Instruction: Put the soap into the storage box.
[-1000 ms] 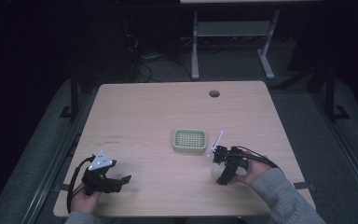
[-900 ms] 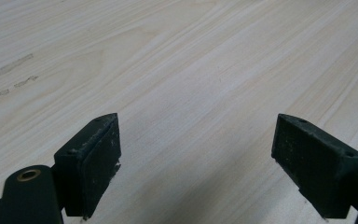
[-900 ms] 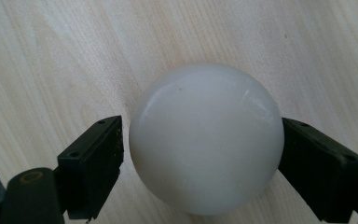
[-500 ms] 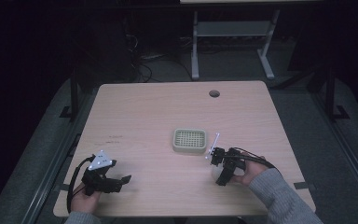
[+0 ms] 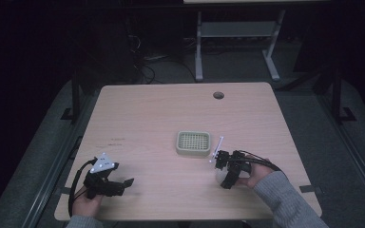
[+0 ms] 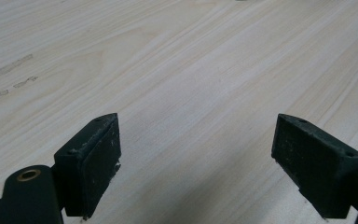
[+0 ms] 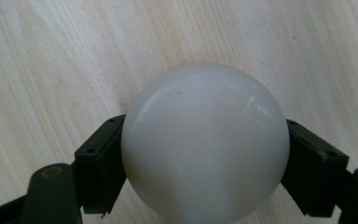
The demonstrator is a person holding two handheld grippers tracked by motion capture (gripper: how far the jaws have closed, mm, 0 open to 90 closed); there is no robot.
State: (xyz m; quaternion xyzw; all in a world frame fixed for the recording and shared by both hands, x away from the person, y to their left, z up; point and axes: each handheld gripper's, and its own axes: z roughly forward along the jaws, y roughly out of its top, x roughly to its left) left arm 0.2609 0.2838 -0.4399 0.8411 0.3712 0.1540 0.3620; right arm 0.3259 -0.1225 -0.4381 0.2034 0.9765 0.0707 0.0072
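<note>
A smooth white ball [image 7: 205, 144] sits between the two black jaws of my right gripper [image 7: 204, 156], which is shut on it just above the wooden table. From the high view the ball [image 5: 219, 177] peeks out at the lower left of the right gripper [image 5: 225, 175], near the table's front right. A small pale square basket with a grid floor [image 5: 178, 143] lies just beyond it, near the table's middle. My left gripper [image 5: 125, 183] rests at the front left, open, and its jaws [image 6: 198, 156] stand wide apart over bare wood.
A light wooden table [image 5: 147, 114] has a round cable hole [image 5: 218, 95] at the back right. A thin white stick-like piece [image 5: 217, 147] stands by the right gripper. Dark floor, cables and a metal stand [image 5: 235, 42] lie beyond the far edge.
</note>
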